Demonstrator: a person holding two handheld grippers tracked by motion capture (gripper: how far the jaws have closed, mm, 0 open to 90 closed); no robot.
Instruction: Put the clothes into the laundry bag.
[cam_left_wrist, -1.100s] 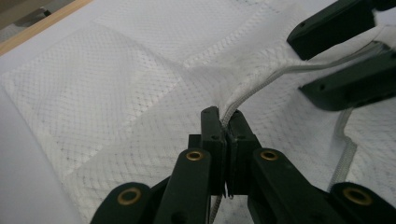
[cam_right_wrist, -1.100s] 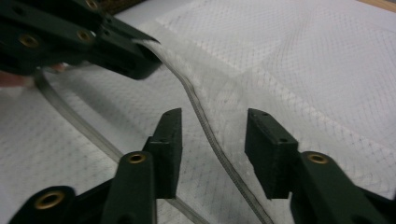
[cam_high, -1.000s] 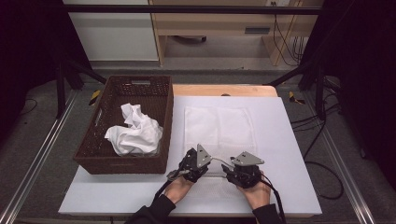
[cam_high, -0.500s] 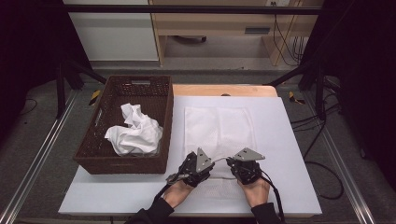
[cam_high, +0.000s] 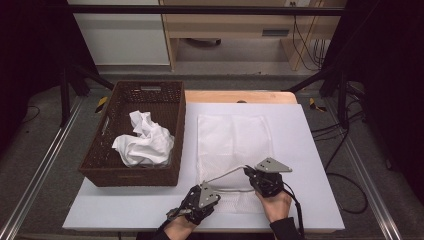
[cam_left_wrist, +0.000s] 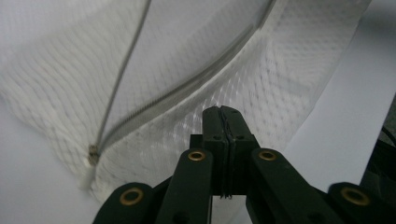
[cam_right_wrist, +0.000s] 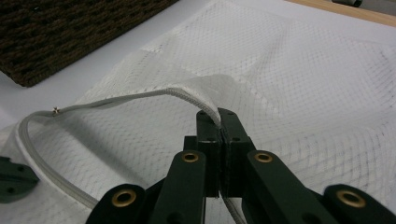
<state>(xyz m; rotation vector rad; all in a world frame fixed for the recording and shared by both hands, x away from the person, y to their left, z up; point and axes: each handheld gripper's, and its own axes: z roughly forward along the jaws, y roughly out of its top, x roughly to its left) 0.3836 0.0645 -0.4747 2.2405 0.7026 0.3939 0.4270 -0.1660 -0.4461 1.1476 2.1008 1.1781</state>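
Note:
A white mesh bag (cam_high: 232, 140) with a zip lies flat on the white table (cam_high: 310, 165). My right gripper (cam_high: 248, 172) is shut on the bag's upper zip edge (cam_right_wrist: 154, 93) and holds it raised off the lower layer; the pads (cam_right_wrist: 218, 116) pinch that edge. My left gripper (cam_high: 204, 186) is at the bag's near left corner, with its jaws (cam_left_wrist: 223, 114) shut on the lower mesh layer just below the zip. The zip's end (cam_left_wrist: 93, 154) lies to the left of these jaws. The bag's mouth gapes between the two grippers.
A dark woven basket (cam_high: 130, 175) stands at the table's left with a crumpled white cloth (cam_high: 142, 142) inside. A wooden board (cam_high: 240, 96) lies at the table's far edge. Black frame legs and cables stand on the floor to the right.
My left gripper has moved away from the right one, toward the near edge and slightly left. The zip edge now arcs between the two grippers. The right hand has stayed in place.

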